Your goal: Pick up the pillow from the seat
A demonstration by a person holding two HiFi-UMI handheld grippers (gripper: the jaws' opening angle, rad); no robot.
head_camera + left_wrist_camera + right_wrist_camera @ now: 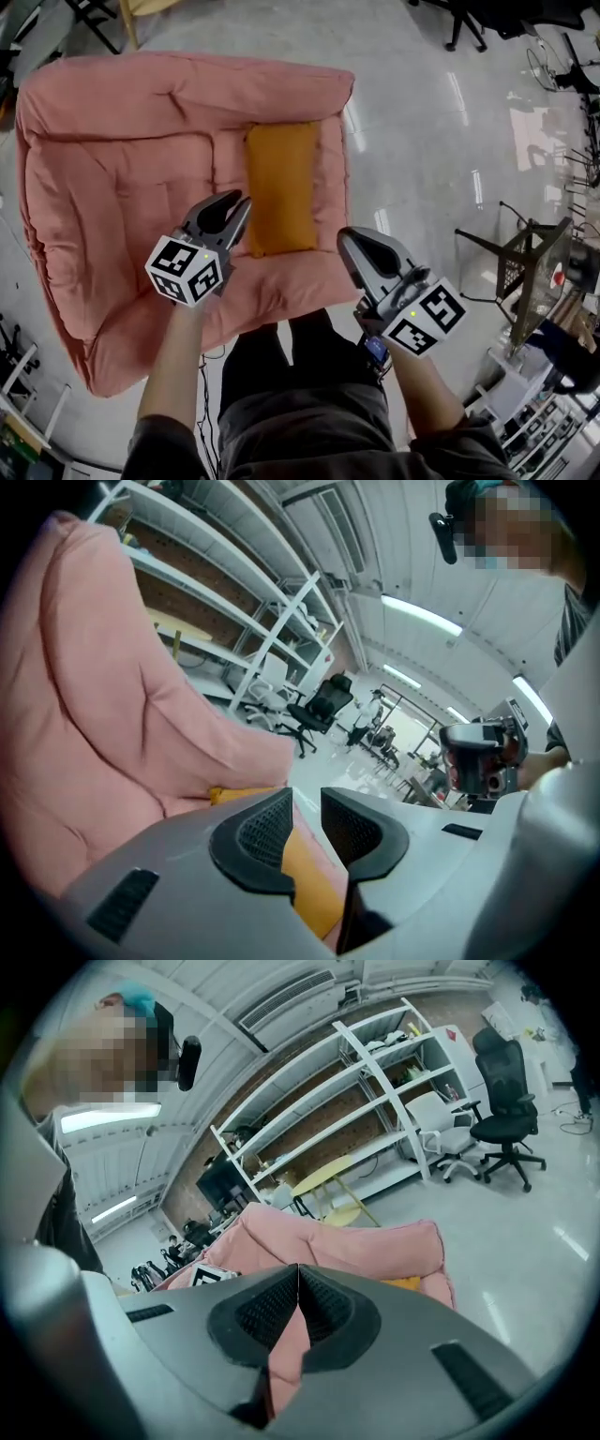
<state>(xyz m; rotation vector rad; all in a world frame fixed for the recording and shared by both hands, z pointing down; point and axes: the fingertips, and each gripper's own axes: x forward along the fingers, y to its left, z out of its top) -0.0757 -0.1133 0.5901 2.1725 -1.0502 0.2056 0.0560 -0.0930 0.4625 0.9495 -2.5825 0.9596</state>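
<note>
An orange pillow [281, 187] lies flat on the right side of the pink cushioned seat [122, 187]. My left gripper [234, 202] hovers just above the pillow's near left edge; its jaws stand a little apart with nothing pressed between them. In the left gripper view the pillow [314, 874] shows through the gap of the left gripper [307, 799], below the seat's pink back [94, 686]. My right gripper [349, 246] hangs past the seat's near right corner, shut and empty. Its tips meet in the right gripper view [298, 1274], with the seat [337, 1241] and a sliver of pillow [405, 1283] beyond.
Shiny grey floor [422, 122] surrounds the seat. A dark metal stand [530, 272] is at the right and office chairs [459, 19] at the back. White shelving [234, 621] lines the wall. The person's legs are against the seat's front edge.
</note>
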